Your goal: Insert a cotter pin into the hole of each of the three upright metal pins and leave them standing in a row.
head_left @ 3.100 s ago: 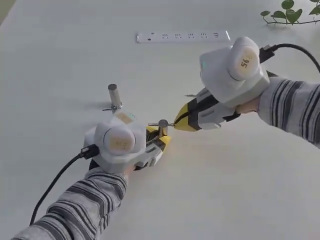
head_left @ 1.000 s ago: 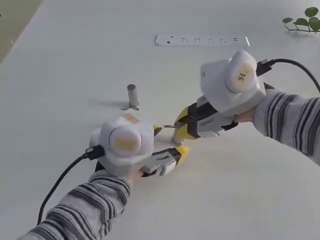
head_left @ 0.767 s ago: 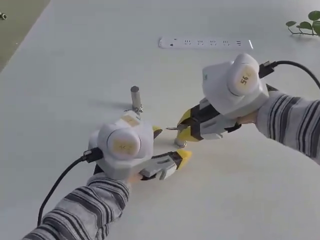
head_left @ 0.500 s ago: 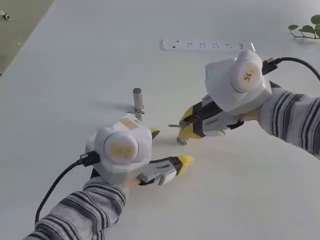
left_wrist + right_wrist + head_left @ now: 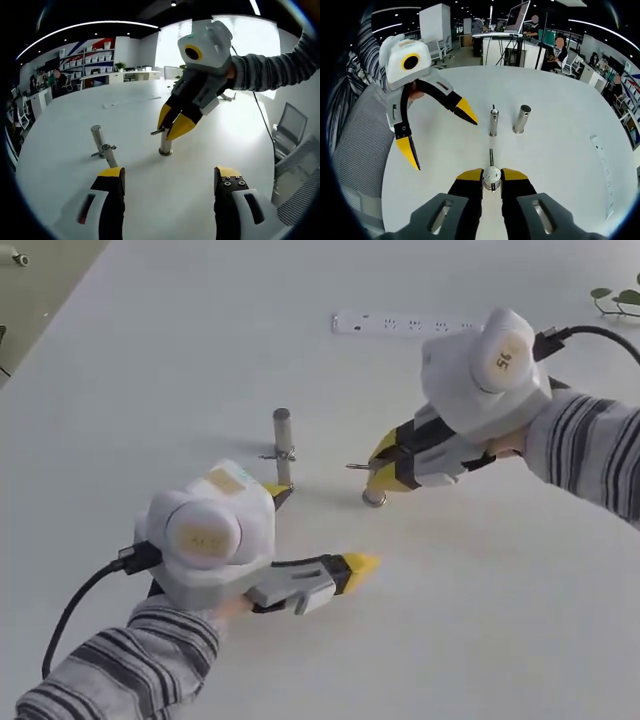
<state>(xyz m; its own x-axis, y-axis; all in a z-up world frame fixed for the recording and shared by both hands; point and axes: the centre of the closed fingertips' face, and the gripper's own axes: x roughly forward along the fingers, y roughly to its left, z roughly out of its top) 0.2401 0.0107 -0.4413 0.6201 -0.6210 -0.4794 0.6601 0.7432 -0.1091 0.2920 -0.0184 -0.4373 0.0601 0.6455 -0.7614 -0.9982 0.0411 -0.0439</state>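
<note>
My right gripper (image 5: 380, 473) (image 5: 491, 173) is shut on the top of a metal pin (image 5: 375, 496) (image 5: 165, 145) whose foot rests on the white table (image 5: 480, 580). A thin cotter pin (image 5: 357, 467) (image 5: 490, 156) sticks out sideways past its jaws. A second upright pin (image 5: 283, 436) (image 5: 101, 142) stands to the left with a cotter pin (image 5: 279, 454) through it. My left gripper (image 5: 318, 527) (image 5: 169, 173) is open and holds nothing, low and near me; one jaw tip lies by that second pin's foot. The right gripper view has two pins ahead, a slim one (image 5: 493, 122) and a plain one (image 5: 522, 119).
A white power strip (image 5: 405, 324) (image 5: 601, 170) lies at the far side of the table. Green leaves (image 5: 622, 297) reach in at the far right corner. Black cables trail from both grippers. Desks, chairs and people fill the office behind.
My left gripper let go of the pin it was holding, opened, and drew back toward me and to the left. The right gripper kept its hold on that pin.
</note>
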